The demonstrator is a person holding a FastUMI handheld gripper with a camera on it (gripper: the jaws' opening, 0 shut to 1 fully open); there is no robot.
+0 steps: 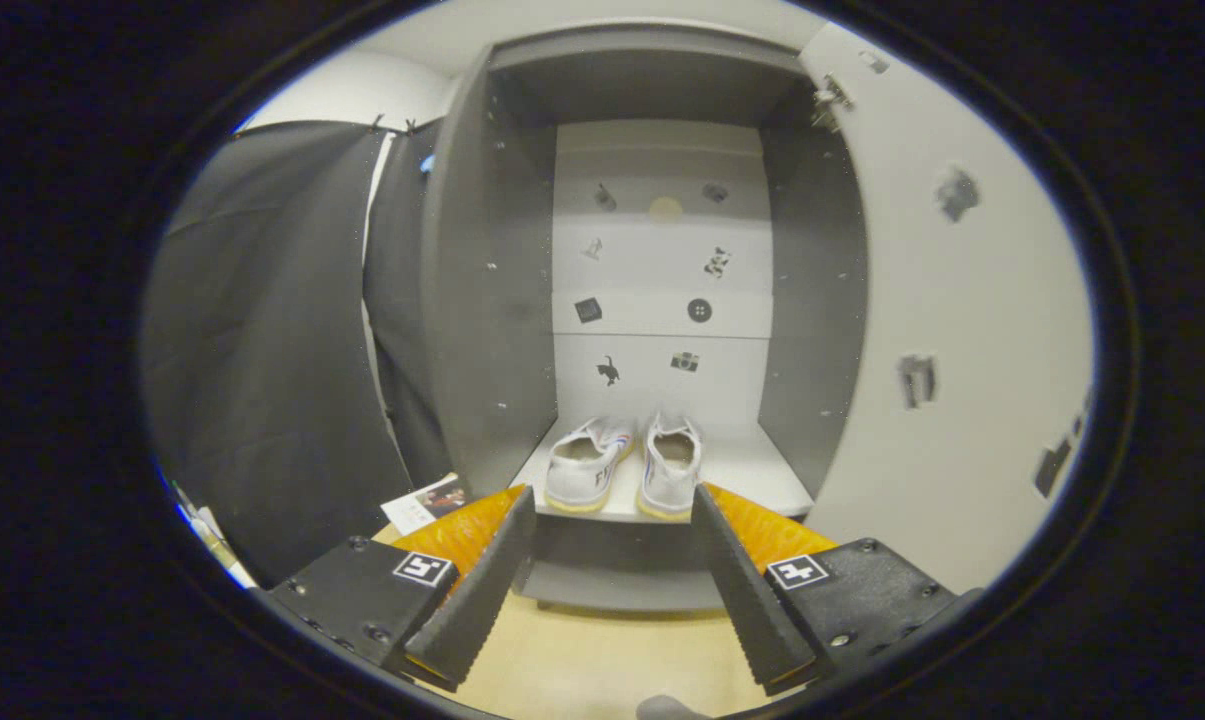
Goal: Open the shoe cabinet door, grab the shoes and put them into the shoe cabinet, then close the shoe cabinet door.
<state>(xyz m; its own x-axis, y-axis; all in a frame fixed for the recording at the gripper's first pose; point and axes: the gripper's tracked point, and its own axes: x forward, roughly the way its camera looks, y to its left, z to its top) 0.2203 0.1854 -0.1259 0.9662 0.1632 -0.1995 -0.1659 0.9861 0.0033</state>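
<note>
So up close you've got the gripper with its jaws spread wide and nothing between them. They're not touching anything, just pointing straight at the cabinet opening. My read is that the jaws are wide like that because the shoes are already dropped off and there's nothing left to hold.

Under the jaws is a light wooden floor, and off to the left on it there's a printed leaflet or magazine, no part of the job as far as I can tell.

Just beyond the fingertips is the shoe cabinet, grey inside, with a pale bottom shelf. The pair of white shoes sits on that shelf side by side, heels toward the gripper, toes toward the back, right at the front edge. Makes sense, since that's the easy way to slide them in from the front. The left one looks angled a bit inward, and I can't tell if the two touch.

The back panel has a bunch of little stickers on it.

The cabinet door is swung wide open on the right, hinge visible up top. So I'd say the only step left is shutting that door, which probably means swinging the gripper round to its far side.
</note>
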